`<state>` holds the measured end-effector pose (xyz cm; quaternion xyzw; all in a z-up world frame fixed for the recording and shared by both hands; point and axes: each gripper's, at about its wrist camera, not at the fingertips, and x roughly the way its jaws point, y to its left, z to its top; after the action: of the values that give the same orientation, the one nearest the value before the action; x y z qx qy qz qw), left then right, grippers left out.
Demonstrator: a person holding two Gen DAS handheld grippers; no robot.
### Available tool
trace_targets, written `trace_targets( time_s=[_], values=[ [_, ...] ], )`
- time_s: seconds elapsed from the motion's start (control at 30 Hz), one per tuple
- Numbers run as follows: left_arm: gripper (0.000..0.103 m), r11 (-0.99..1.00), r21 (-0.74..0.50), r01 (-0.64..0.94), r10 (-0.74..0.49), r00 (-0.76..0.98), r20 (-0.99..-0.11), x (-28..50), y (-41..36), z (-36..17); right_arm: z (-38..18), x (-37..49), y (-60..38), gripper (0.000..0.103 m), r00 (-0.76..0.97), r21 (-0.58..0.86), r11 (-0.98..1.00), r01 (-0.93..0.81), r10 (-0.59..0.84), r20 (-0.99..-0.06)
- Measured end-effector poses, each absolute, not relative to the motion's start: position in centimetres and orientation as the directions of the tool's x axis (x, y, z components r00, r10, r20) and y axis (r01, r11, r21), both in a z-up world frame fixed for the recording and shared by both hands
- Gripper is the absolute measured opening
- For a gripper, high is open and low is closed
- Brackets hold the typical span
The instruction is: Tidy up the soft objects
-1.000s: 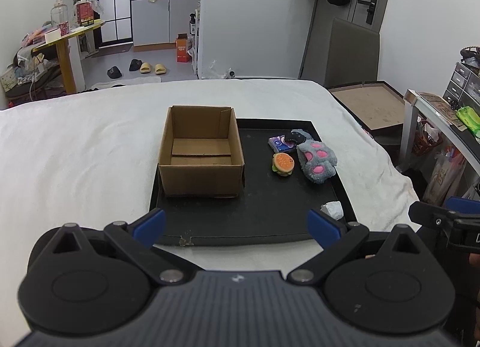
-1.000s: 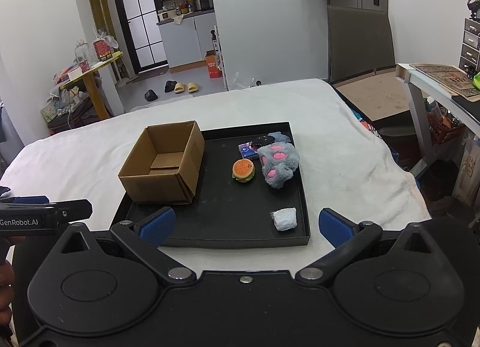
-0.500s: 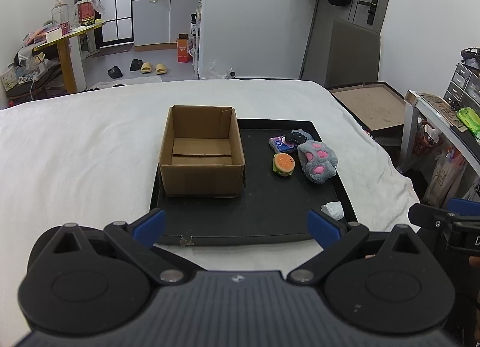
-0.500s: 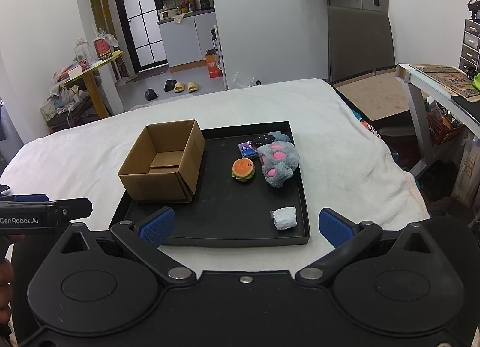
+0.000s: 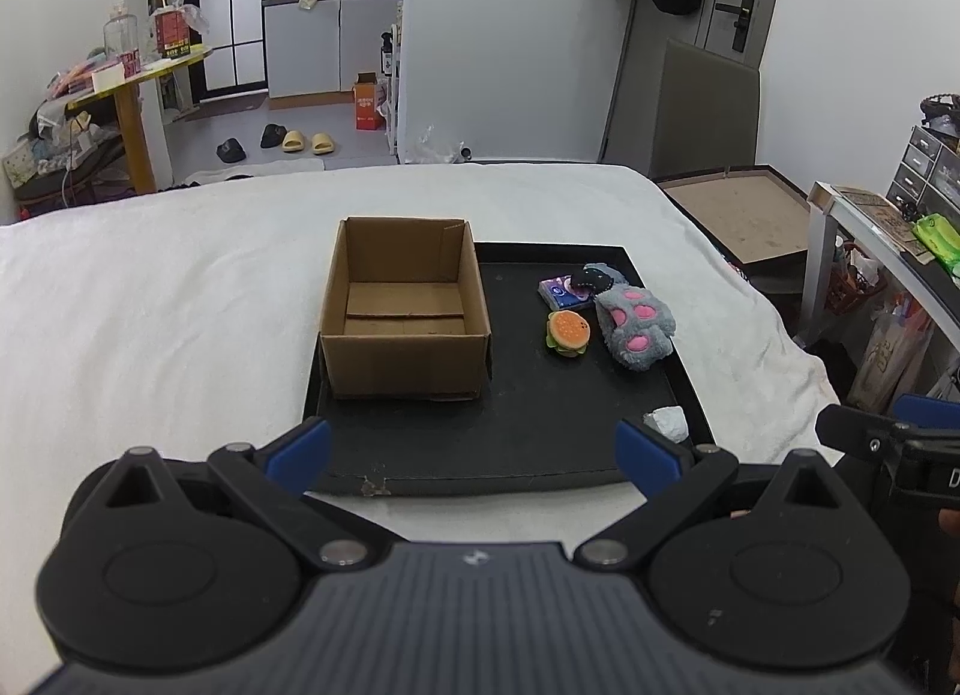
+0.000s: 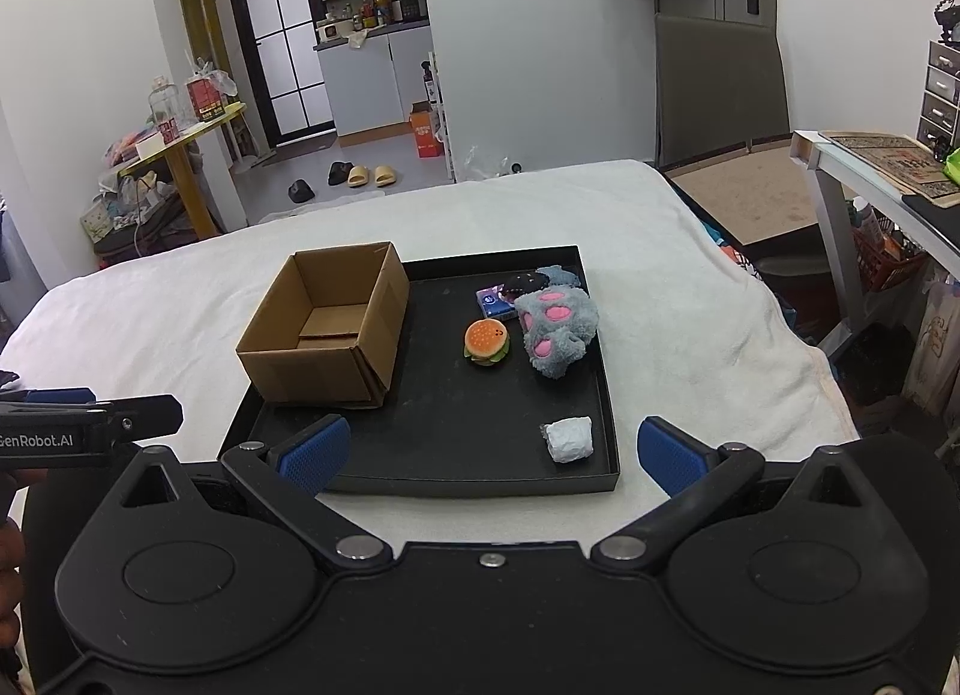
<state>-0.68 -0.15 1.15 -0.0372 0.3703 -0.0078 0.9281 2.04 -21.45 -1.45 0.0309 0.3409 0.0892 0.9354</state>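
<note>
A white bed fills the middle of a small room, and a black tray lies on it with all the task's things. Nearest, both grippers hang just short of the tray's near edge. The left gripper has its blue pads wide apart and holds nothing; the right gripper is spread the same way, also empty.

Just inside the tray's near right corner sits a small white wad. Further in, toward the right edge, a toy burger lies just beside a grey plush paw. Behind them, near the far right corner, are a small blue packet and a dark little toy, touching the paw. The cardboard box stands on the tray's left half, open and with nothing in it.

Judging from that, the sorting has not begun: this is the approach before the first pick. The next move likely calls for the right gripper to drop over the white wad, the closest piece, and close gently, since it looks easily crushed.

Compared with a second ago, almost nothing differs; the views have only crept slightly and no object has moved.
</note>
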Motion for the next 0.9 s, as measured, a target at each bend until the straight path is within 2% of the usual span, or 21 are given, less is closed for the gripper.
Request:
trace_targets(
  time_s=[0.9],
  values=[
    [0.100,0.995,-0.101,-0.006,-0.066,0.722,-0.689,2.1,0.0,-0.7,-3.0,3.9,-20.7,0.103,0.751,0.124,0.980,-0.153,0.197,-0.630]
  ],
)
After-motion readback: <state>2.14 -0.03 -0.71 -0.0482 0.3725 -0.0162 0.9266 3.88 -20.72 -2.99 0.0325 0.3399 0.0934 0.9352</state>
